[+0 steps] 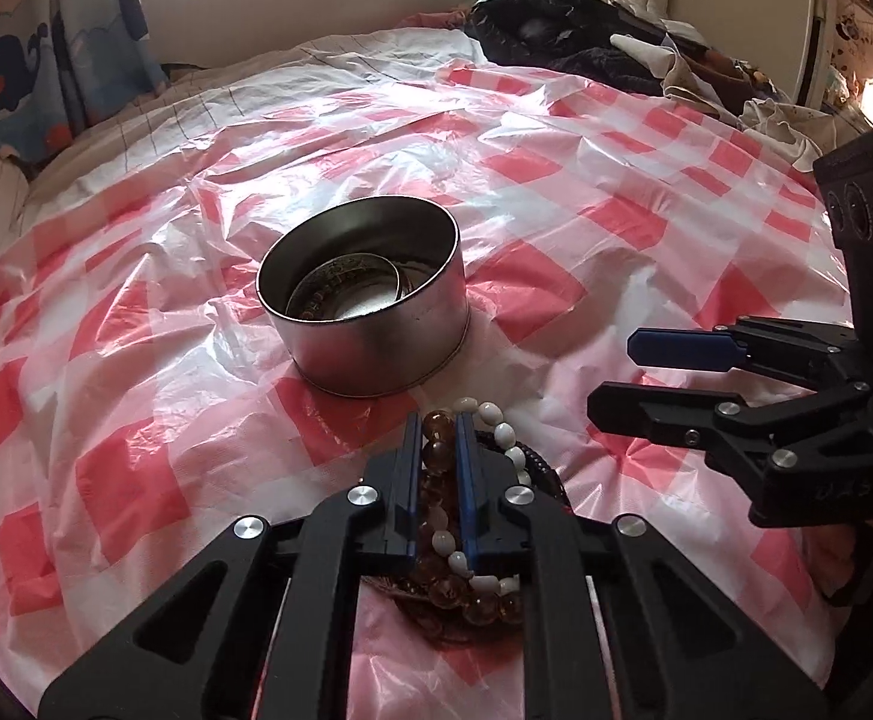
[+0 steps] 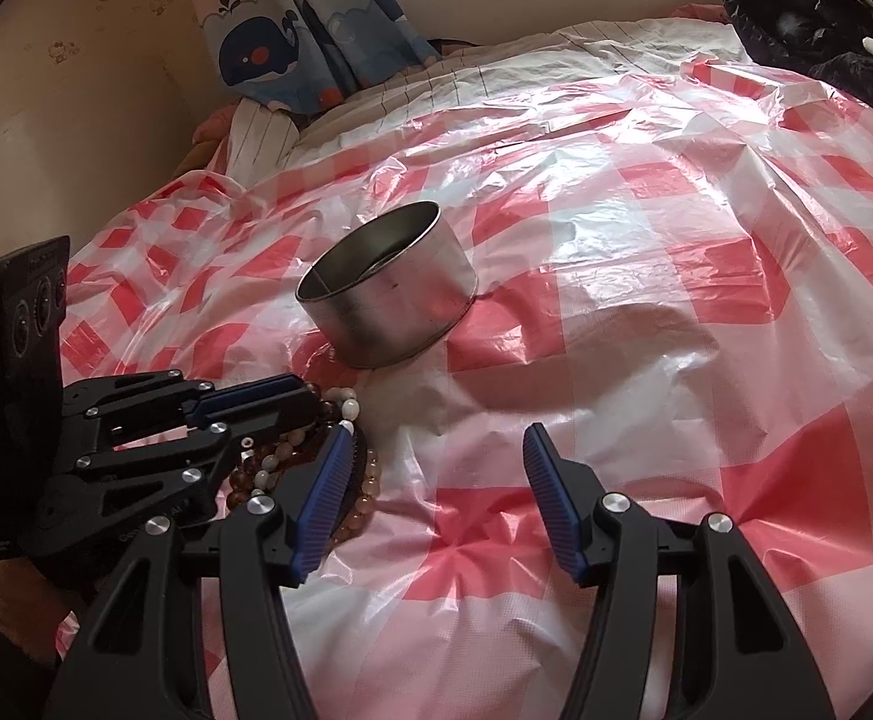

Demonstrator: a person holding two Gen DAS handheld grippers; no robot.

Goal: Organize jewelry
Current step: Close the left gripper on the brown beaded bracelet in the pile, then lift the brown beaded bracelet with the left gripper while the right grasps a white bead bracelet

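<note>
Left wrist view: the left gripper (image 1: pixel 438 420) has its jaws clamped on an amber bead bracelet (image 1: pixel 436 456) from the pile of bracelets (image 1: pixel 499 585) on the checked plastic sheet (image 1: pixel 556 180) over the bed, just before a round metal tin (image 1: pixel 370 324) already holding bangles (image 1: pixel 346 288). The right wrist view hides those contents, showing the right gripper (image 2: pixel 442 438) with jaws wide, empty beside the pile.

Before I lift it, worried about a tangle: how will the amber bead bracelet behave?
Amber bead bracelet, pinched in the left gripper, probably hangs floppy, being strung. The white bead bracelet lying against it may drag along. Its glossy round beads might slip.
</note>
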